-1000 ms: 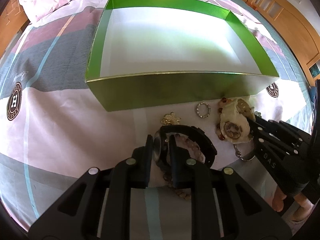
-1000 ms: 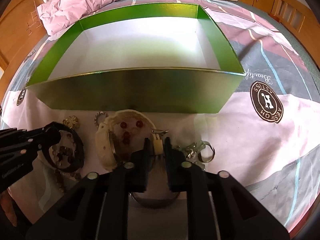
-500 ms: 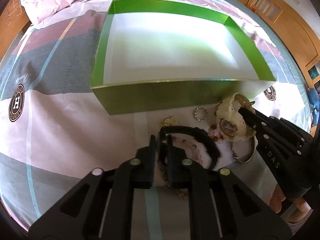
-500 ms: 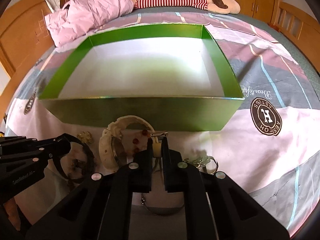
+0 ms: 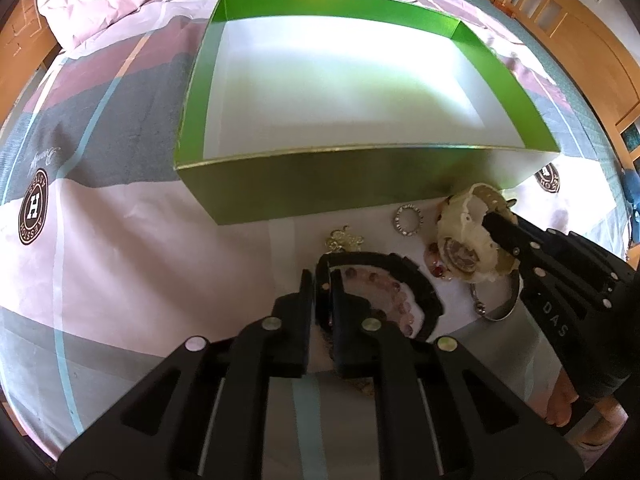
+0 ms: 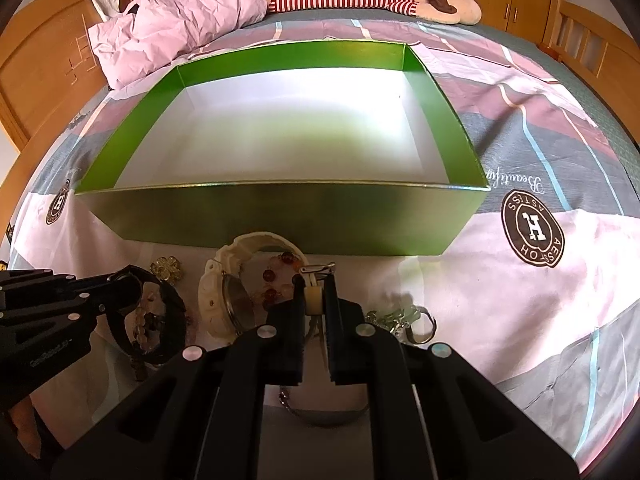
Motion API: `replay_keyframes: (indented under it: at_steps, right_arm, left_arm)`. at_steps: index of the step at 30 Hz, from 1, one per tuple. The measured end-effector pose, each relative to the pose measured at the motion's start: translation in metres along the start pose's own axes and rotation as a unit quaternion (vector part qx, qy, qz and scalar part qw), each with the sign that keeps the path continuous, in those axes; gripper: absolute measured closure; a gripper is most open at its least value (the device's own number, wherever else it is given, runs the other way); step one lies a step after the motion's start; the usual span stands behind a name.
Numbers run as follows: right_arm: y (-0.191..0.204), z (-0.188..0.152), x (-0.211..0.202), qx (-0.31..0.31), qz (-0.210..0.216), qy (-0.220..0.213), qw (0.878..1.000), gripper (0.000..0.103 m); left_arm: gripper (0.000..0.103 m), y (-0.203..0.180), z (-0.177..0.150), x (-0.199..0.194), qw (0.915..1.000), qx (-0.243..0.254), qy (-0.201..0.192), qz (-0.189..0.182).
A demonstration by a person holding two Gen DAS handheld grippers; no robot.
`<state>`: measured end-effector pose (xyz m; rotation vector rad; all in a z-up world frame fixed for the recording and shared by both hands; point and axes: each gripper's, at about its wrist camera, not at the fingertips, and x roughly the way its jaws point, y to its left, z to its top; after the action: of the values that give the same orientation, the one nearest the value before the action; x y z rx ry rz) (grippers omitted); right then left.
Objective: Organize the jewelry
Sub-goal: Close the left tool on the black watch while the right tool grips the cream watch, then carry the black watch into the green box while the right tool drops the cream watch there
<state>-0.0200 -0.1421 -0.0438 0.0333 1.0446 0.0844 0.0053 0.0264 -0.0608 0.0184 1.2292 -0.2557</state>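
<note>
A green box (image 5: pixel 320 196) (image 6: pixel 280 220) with a white floor stands open on the bed, nothing inside it. My left gripper (image 5: pixel 322 284) is shut on a black watch (image 5: pixel 416 284) by its strap and holds it just above the sheet; it also shows in the right wrist view (image 6: pixel 168 308). My right gripper (image 6: pixel 314 292) is shut on the strap of a cream watch (image 6: pixel 218 292), lifted near the box's front wall; it also shows in the left wrist view (image 5: pixel 464 236).
On the sheet lie a pink bead bracelet (image 5: pixel 384 292), a gold brooch (image 5: pixel 344 240), a sparkly ring (image 5: pixel 408 220), red beads (image 6: pixel 272 276), a metal bangle (image 6: pixel 320 412) and a silver clasp (image 6: pixel 404 318). Pillows (image 6: pixel 180 20) lie behind the box.
Both grippers have risen and moved toward the box, each lifting its watch off the sheet. The cream watch now hangs close to the box's front wall.
</note>
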Motion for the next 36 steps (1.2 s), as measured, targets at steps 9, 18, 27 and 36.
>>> replay_keyframes:
  at_steps: [9, 18, 27, 36]
  right_arm:
    - [-0.002, -0.001, 0.002, 0.002, 0.000, 0.003, 1.000, 0.094]
    - [-0.001, -0.003, 0.003, 0.003, -0.001, 0.005, 1.000, 0.094]
    - [-0.006, 0.000, -0.003, 0.014, -0.002, -0.008, 1.000, 0.094]
    - [-0.006, 0.004, -0.017, 0.015, 0.003, -0.030, 0.999, 0.094]
  left_arm:
    - [0.090, -0.003, -0.001, 0.008, 0.9999, 0.005, 0.011, 0.003]
    - [0.090, -0.003, 0.000, 0.008, 0.9999, 0.004, 0.011, 0.003]
    - [0.095, 0.004, 0.001, -0.004, 0.9999, -0.008, -0.003, -0.012]
    - [0.095, 0.024, 0.009, -0.037, 0.9969, -0.027, -0.046, -0.057]
